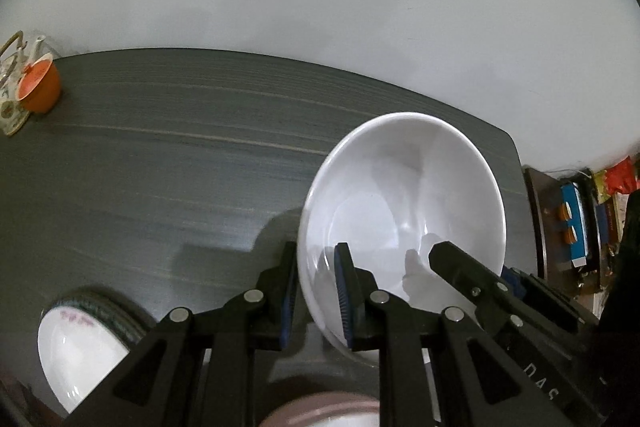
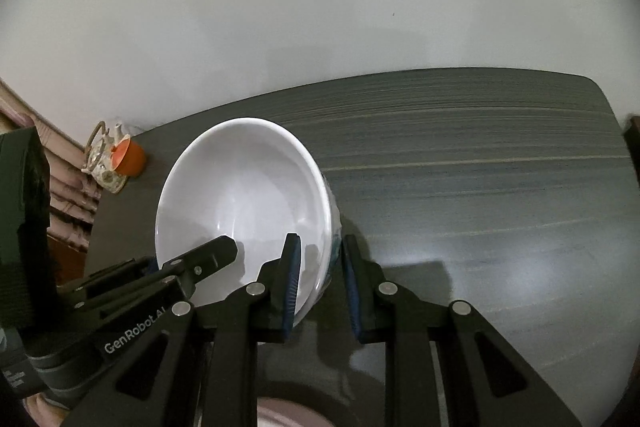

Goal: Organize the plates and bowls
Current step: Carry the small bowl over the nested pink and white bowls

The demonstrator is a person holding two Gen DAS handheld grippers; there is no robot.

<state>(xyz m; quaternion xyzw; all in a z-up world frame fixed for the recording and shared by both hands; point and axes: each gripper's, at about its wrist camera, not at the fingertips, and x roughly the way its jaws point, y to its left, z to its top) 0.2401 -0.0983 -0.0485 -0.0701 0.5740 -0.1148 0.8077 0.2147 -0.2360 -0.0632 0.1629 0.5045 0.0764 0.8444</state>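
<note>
White bowl (image 1: pixel 404 199) is held off the counter (image 1: pixel 180 163) by both grippers at once, each on an opposite side of its rim. Left gripper (image 1: pixel 316 291): jaws clamped on the bowl's near-left wall, one pad outside, one inside. Right gripper (image 2: pixel 320 283): jaws clamped on the near-right wall in the same manner; a faint blue pattern shows on the bowl's outer side in the right wrist view. Each camera also catches the other gripper's inner finger reaching into the bowl. The bowl is empty, tilted a little toward the cameras, with a shadow on the counter below it, so judged lifted clear, not resting. Below the grippers, at the bottom edge of both views, the rim of a pinkish dish (image 1: pixel 320 411) is partly visible; it cannot be told whether the bowl is meant for it. At lower left in the left wrist view, a white plate (image 1: pixel 80 343) with a small pink mark sits inside a dish with a green patterned rim, so some nesting looks done already. Far corner of the counter: an orange cup (image 1: pixel 40 87) lying against a decorated teapot (image 2: pixel 102 155), well apart from the bowl. Rest of the counter bare; plain pale wall behind. Progress, as a judgement: mid-task, one bowl in transit, still to be set down; the pinkish dish possibly still to be sorted.
</note>
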